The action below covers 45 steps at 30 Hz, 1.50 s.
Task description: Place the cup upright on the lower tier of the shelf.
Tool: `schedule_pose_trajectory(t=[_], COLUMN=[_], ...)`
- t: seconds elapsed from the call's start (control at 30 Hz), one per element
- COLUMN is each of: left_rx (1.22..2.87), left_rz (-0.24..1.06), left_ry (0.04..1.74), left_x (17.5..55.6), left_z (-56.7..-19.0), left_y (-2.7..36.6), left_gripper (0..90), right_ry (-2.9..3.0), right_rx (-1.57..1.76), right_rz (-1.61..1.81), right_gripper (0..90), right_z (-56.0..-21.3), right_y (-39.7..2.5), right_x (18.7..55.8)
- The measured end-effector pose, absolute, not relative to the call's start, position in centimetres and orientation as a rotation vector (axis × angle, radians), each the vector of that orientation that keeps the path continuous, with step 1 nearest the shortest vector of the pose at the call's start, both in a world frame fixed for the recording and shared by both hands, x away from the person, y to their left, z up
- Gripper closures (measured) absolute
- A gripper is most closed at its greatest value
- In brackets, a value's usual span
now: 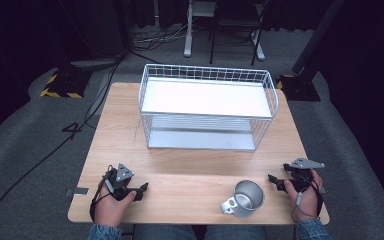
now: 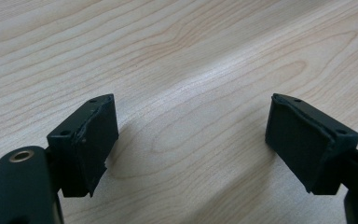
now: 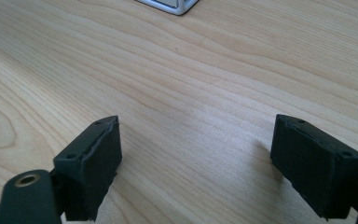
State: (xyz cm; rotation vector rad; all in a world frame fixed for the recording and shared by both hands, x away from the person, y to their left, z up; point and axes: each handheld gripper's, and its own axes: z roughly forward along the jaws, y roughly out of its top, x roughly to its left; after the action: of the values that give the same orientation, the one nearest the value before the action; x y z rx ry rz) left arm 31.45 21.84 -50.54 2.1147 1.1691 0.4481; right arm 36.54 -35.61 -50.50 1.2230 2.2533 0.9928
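On the table (image 1: 130, 145) — one mug (image 1: 245, 198), one wire basket (image 1: 207, 107), two grippers, jaws apart.

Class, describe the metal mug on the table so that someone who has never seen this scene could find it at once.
Start at the wooden table with the white wire rack at its far side. Come to the near edge, on the person's right: the metal mug stands there, just left of the right hand-held gripper. It is the only shiny silver, round thing there, open end up, its handle pointing towards the near left.
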Motion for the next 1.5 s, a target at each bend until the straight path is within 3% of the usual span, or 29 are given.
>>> schedule_pose_trajectory(t=[0.77,0.87,0.97,1.3,1.5], left_rx=[2.131,2.122,2.138,2.084,2.088], left_rz=[0.431,0.438,0.416,0.377,0.322], left_ry=[1.142,1.118,1.135,1.018,0.866], left_x=[31.5,31.3,31.3,29.6,28.2], left_z=[-50.5,-50.5,-50.1,-45.5,-43.9], left_y=[21.4,21.2,20.8,18.0,14.6], left_gripper=[16.6,28.9,30.2,33.1,33.6], right_ry=[2.255,2.261,2.261,2.261,2.261], right_rx=[1.217,1.209,1.208,1.208,1.209], right_rz=[0.994,0.999,0.999,0.999,1.0], right_gripper=[17.3,17.5,17.5,17.6,17.6], right_z=[-50.5,-50.5,-50.5,-50.5,-50.5], right_y=[-35.4,-35.5,-35.5,-35.5,-35.5], right_x=[36.3,36.4,36.4,36.4,36.4])
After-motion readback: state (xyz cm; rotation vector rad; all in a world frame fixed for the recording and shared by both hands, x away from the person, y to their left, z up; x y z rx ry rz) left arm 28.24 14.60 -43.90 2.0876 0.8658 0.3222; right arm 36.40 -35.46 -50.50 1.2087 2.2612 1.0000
